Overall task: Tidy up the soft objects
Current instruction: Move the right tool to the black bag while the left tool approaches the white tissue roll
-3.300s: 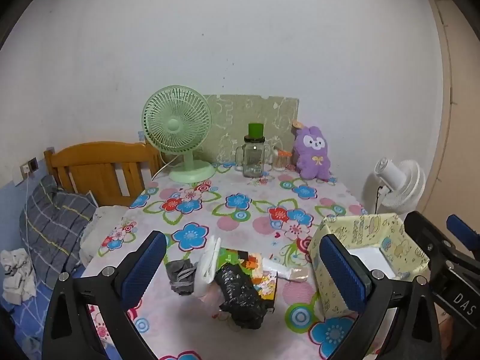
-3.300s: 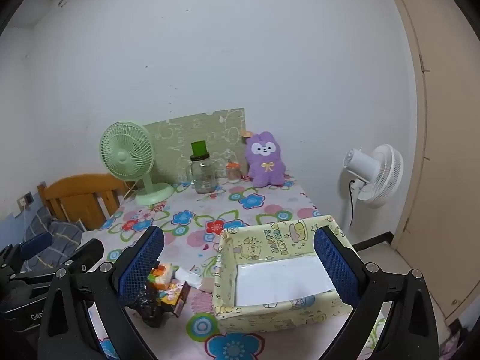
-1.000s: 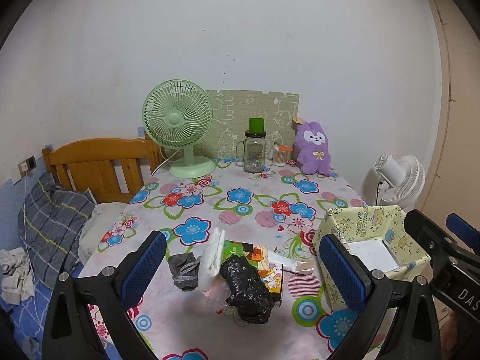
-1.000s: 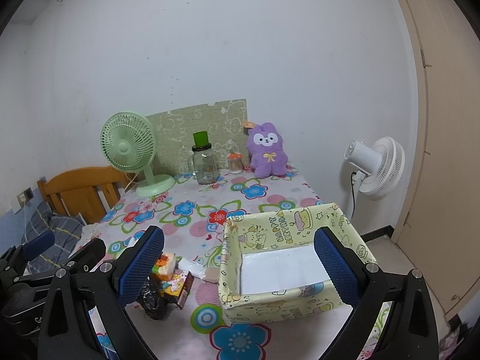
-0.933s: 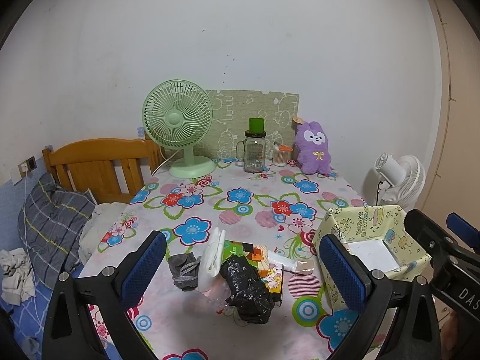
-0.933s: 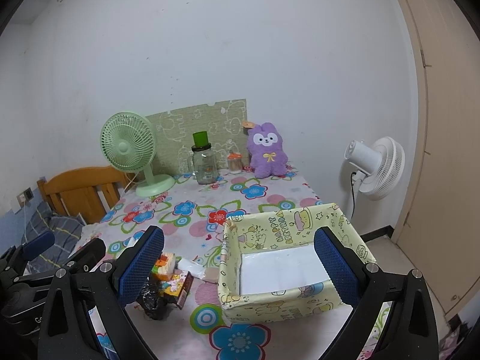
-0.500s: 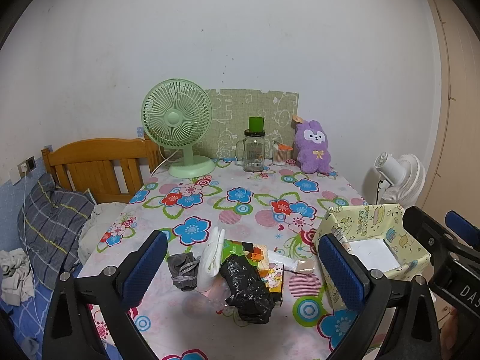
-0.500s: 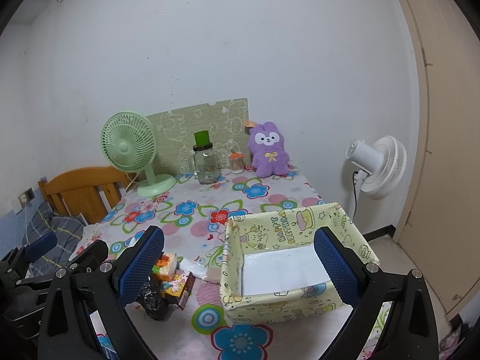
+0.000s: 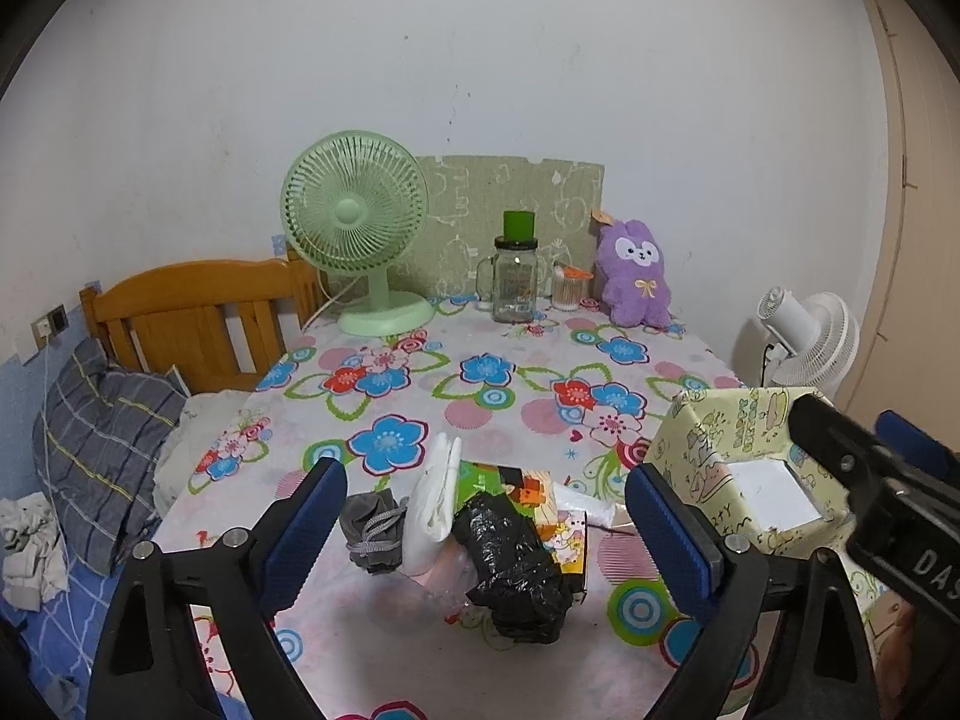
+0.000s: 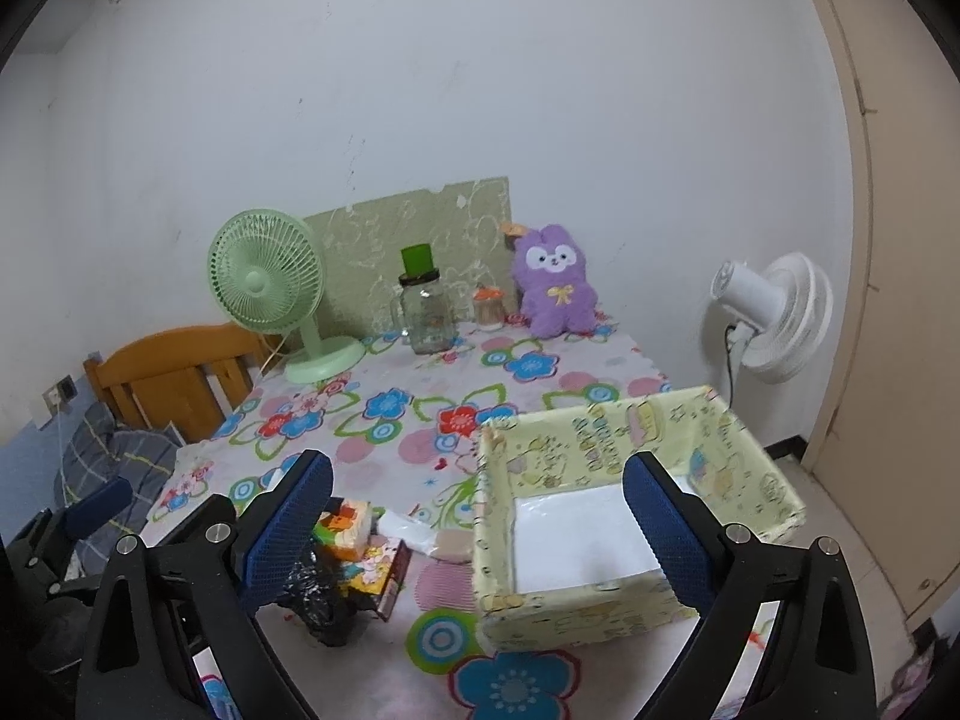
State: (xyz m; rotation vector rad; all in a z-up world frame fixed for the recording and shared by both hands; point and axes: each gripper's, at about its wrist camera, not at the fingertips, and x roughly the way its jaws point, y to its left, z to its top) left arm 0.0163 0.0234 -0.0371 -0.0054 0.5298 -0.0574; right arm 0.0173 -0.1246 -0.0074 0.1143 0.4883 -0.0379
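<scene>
Beside the yellow box (image 9: 708,438), the heap of soft things (image 9: 462,534) lies beyond the closing, empty left gripper (image 9: 486,531); the right gripper (image 10: 477,525) gapes empty over that box.

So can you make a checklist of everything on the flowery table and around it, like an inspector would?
Surface: flowered tablecloth, mostly bare in the middle.
Job's things: pile at near edge with grey cloth, white folded pad, black bag; yellow box empty.
Clutter: green fan, glass jar, purple plush at the far edge.
Grippers: left gripper closing, nothing gripped; right gripper open, empty.
Cables: white fan's cord.
Surroundings: wooden headboard, plaid pillow, white fan.
</scene>
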